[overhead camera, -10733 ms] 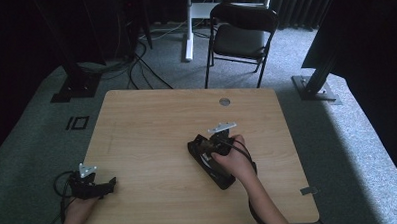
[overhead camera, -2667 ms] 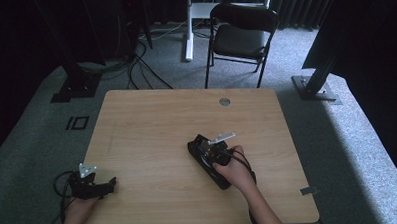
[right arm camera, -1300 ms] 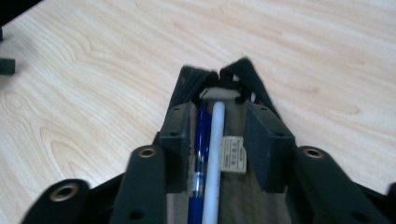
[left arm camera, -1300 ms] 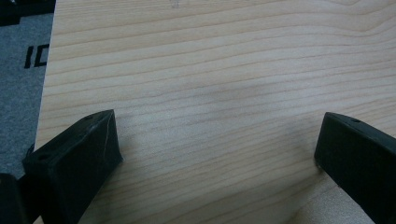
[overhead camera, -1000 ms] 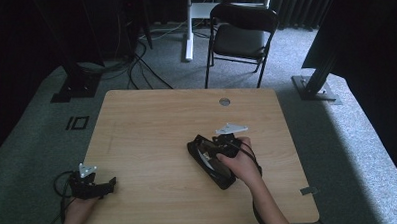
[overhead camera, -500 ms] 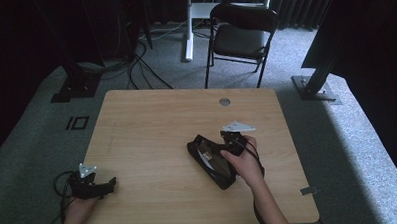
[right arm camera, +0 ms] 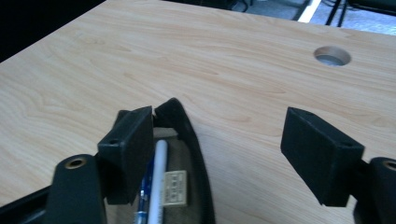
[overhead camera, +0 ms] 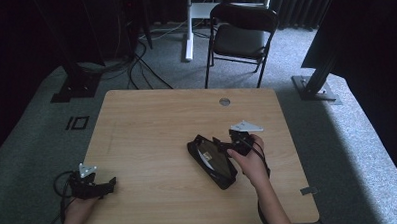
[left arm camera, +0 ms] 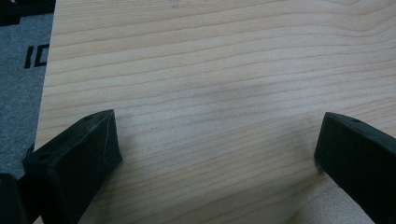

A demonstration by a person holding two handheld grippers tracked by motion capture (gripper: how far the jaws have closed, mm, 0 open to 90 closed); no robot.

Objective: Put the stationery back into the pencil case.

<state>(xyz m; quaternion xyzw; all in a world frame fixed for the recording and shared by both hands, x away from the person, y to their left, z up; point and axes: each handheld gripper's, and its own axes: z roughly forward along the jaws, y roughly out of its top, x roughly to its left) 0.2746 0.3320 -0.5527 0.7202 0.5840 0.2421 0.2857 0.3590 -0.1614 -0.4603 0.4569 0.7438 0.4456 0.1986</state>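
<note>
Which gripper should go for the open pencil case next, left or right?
Right. The right gripper sits at the pencil case, fingers open over its open mouth, a pen visible inside. The left gripper rests open at the near left table corner, well apart from it.

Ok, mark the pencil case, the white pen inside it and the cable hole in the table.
pencil case [overhead camera: 223, 174]: high view, black outer wall.
white pen [right arm camera: 157, 175]: right gripper view, mid-barrel.
cable hole [right arm camera: 332, 55]: right gripper view, centre of the round opening.
</note>
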